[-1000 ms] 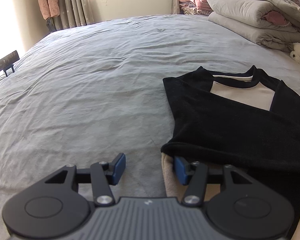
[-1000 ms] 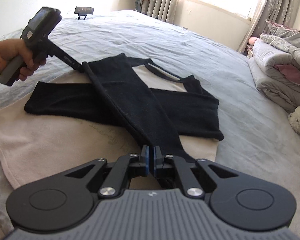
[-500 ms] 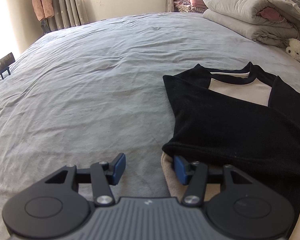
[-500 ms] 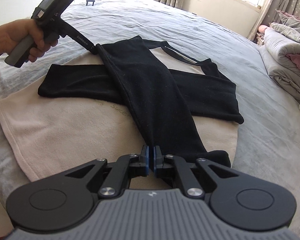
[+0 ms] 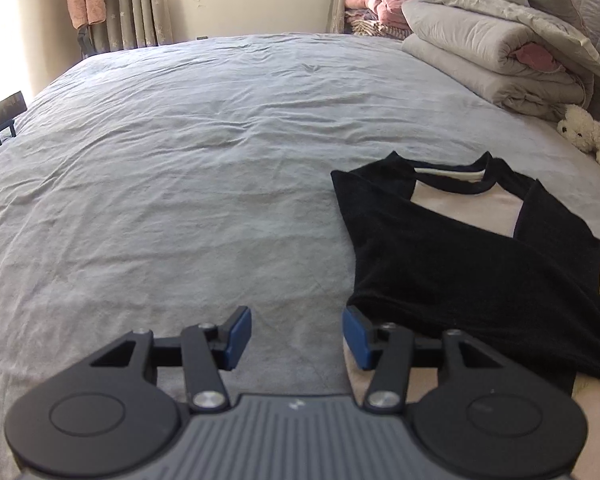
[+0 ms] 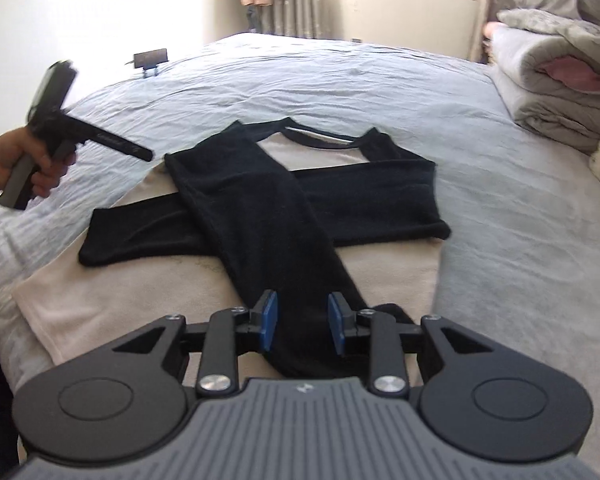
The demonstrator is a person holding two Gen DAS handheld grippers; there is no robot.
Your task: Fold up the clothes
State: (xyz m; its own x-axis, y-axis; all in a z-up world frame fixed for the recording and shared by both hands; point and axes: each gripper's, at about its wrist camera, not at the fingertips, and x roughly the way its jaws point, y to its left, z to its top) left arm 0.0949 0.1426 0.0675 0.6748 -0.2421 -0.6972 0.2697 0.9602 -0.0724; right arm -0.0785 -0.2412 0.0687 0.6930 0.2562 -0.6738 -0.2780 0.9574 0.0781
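Released a moment ago, the black sleeve (image 6: 260,232) now lies loose across the shirt (image 6: 380,200), its cuff end resting between the parted pads of the right gripper (image 6: 303,322), which were pinched on it before and have just been opening; the pads no longer press the cloth. That sleeve runs away from the right gripper up toward the shirt's far left shoulder, crossing over the other black sleeve (image 6: 140,232), which is folded sideways over the cream body. The shirt lies flat on the grey bed (image 6: 500,260), directly ahead of the right gripper, neckline at the far end.

Ahead and to the left of the right gripper, a hand (image 6: 18,164) holds the left gripper (image 5: 296,336), whose tip has drawn back from the shirt's shoulder and now hangs just off it. In its own view the left gripper's pads stand spread with only bed sheet between them; the shirt's black edge (image 5: 460,272) lies just to its right.

Far right of both grippers sit stacked grey quilts (image 5: 500,52) and a white plush toy (image 5: 588,136). A small black device (image 6: 151,58) stands at the bed's far left edge.
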